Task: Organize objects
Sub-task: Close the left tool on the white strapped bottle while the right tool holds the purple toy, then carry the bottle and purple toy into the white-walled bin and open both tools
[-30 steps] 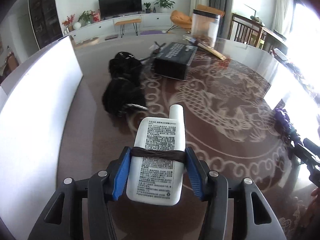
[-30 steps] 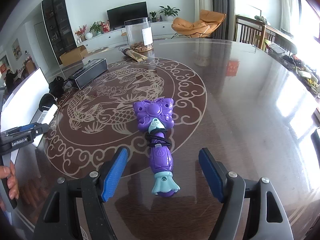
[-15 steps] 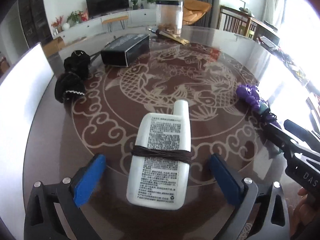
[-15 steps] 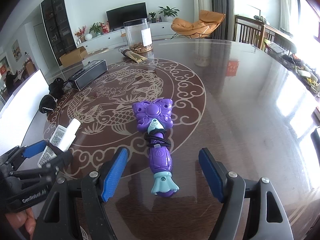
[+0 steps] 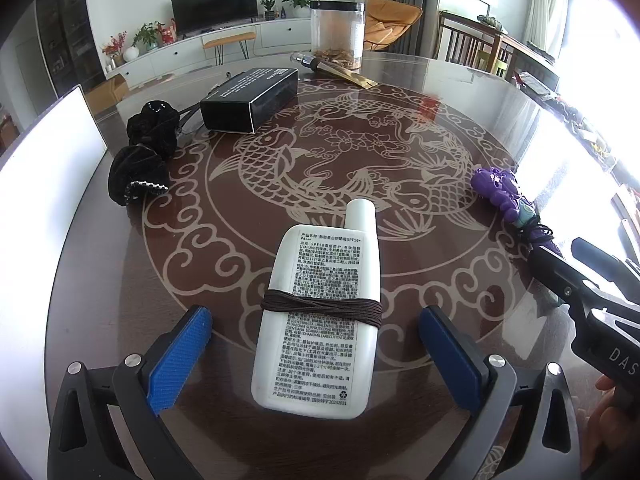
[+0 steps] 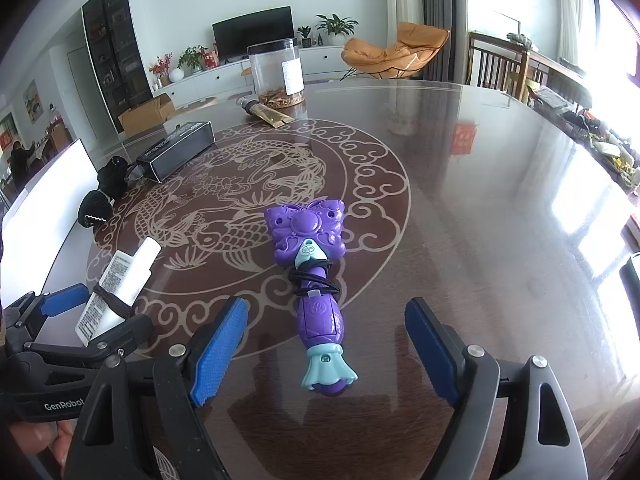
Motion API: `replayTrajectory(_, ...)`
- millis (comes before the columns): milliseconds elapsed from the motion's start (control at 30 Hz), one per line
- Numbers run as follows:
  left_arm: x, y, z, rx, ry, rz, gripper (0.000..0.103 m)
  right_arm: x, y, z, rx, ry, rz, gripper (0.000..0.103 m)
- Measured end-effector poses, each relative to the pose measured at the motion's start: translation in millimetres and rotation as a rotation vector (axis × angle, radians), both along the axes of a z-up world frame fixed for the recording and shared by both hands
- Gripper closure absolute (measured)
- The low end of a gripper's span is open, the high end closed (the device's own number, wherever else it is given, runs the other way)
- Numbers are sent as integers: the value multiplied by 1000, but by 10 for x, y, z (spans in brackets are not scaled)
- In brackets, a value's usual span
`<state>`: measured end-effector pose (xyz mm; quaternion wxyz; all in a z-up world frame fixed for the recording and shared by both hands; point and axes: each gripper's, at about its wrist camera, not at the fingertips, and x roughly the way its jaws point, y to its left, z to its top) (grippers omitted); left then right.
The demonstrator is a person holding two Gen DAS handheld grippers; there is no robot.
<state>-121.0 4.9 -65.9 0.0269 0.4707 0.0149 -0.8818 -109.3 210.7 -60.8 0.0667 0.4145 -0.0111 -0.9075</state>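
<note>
A white sunscreen bottle [image 5: 324, 312] with a brown hair tie around it lies flat on the table between the jaws of my left gripper [image 5: 316, 354], which is open and not touching it. It also shows in the right wrist view [image 6: 116, 290]. A purple butterfly toy wand [image 6: 316, 280] with a black hair tie on its handle lies between the jaws of my open right gripper [image 6: 326, 354]. The wand also shows at the right in the left wrist view [image 5: 508, 200].
Two black scrunchies [image 5: 146, 156], a black box [image 5: 250, 100], a clear jar [image 5: 338, 34] and a gold tube [image 5: 336, 68] sit at the far side of the round dark table [image 5: 460, 120]. A white board [image 5: 36, 216] stands at the left edge.
My left gripper let go of the sunscreen bottle, opened wide and turned right, so the bottle now lies nearer the table's middle. The right gripper and the wand have not moved.
</note>
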Motion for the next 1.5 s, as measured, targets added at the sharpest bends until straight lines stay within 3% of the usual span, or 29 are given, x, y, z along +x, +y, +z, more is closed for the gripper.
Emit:
replayTrajectory(467,21,21,28,0,-28,-24,0,5,7,3,-8,-1,6,21)
replayTrajectory(633,1,4,32,1,-80,-128,0,35,202,59,-178,4,52,21)
replayTrajectory(733,23,4,30,-6,-81,-162,0,-62,442,84,-298,-89,70,21)
replayTrajectory(767,43,5,40,-5,-68,-165,8,-114,498,118,-308,-126,74,21)
replayTrajectory(867,81,6,106,-7,-23,-175,48,-365,489,132,-279,-323,119,21)
replayTrajectory(933,69,4,114,-3,-18,-180,50,-471,328,136,-191,-395,161,21)
replayTrajectory(1033,91,-12,117,-2,-2,-188,50,-587,4,117,-83,-403,194,22)
replayTrajectory(1067,109,-15,114,0,4,-191,50,-624,-104,93,-60,-398,201,24)
replayTrajectory(1167,159,-59,109,7,24,-180,50,-691,-341,63,134,-347,157,67)
replayTrajectory(1200,178,-84,115,21,31,-173,50,-695,-355,70,143,-341,140,83)
replayTrajectory(1333,389,-202,187,69,70,-146,50,-549,-196,112,-14,-344,123,84)
replayTrajectory(1500,664,-321,436,126,127,-128,50,-240,144,263,-356,-327,90,84)
